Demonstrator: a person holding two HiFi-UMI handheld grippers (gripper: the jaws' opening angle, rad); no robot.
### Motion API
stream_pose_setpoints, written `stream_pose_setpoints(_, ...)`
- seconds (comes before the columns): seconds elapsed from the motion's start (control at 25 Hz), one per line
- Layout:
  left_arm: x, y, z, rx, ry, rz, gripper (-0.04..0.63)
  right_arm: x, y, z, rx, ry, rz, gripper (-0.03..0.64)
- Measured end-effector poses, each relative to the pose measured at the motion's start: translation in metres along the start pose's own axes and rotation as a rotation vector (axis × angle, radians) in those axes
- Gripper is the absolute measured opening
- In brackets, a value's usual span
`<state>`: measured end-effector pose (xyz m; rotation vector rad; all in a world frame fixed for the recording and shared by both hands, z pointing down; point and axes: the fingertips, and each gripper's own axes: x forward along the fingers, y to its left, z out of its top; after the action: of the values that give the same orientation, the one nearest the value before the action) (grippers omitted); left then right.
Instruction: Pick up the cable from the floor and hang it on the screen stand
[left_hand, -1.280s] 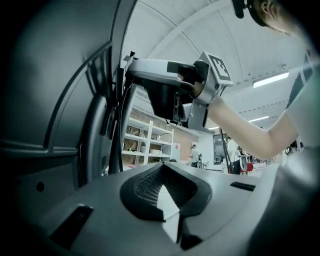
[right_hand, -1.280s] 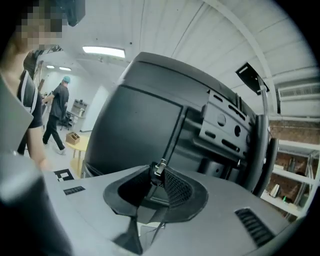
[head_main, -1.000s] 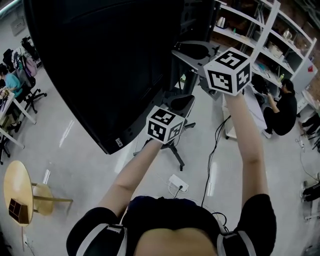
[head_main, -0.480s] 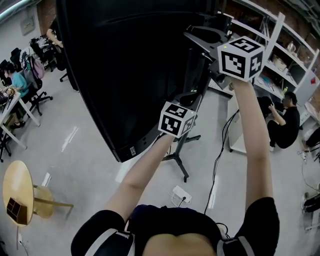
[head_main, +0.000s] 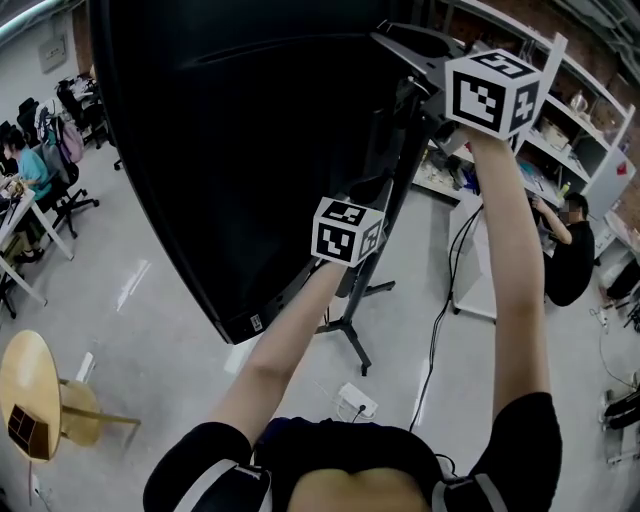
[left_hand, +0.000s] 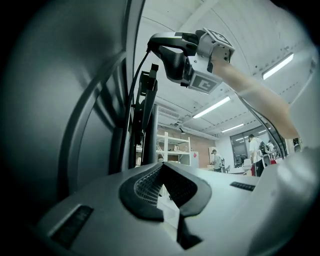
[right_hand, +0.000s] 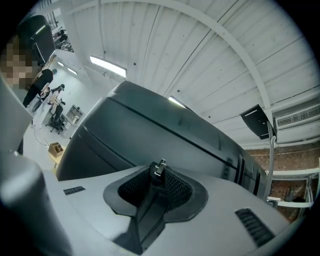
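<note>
1. Clamping cable plug end in right gripper, raised near screen stand top for hanging.
2. Holding left gripper pinched closed, empty, lower beside stand.
3. Letting remaining cable trail to floor.

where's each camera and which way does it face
Head view: on the head, facing steeply down at the screen and floor; both arms show.
Left gripper view: on the left gripper, facing up past shut jaws at the stand; right gripper and forearm show.
Right gripper view: on that gripper, facing the screen's top and ceiling over jaws shut on the cable; own body unclear.
Shared: head and left gripper views show the right gripper and stand.
</note>
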<state>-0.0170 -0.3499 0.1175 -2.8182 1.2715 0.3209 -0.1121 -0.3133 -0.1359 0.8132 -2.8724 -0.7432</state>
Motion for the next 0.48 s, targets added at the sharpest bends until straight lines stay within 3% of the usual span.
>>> stream_pose_setpoints(0.48, 0.027, 0.012, 0.036, 0.063, -0.022, 0.032, 0.003, -0.008, -0.063, 0.050, 0.018, -0.118, -0.066, 0.100)
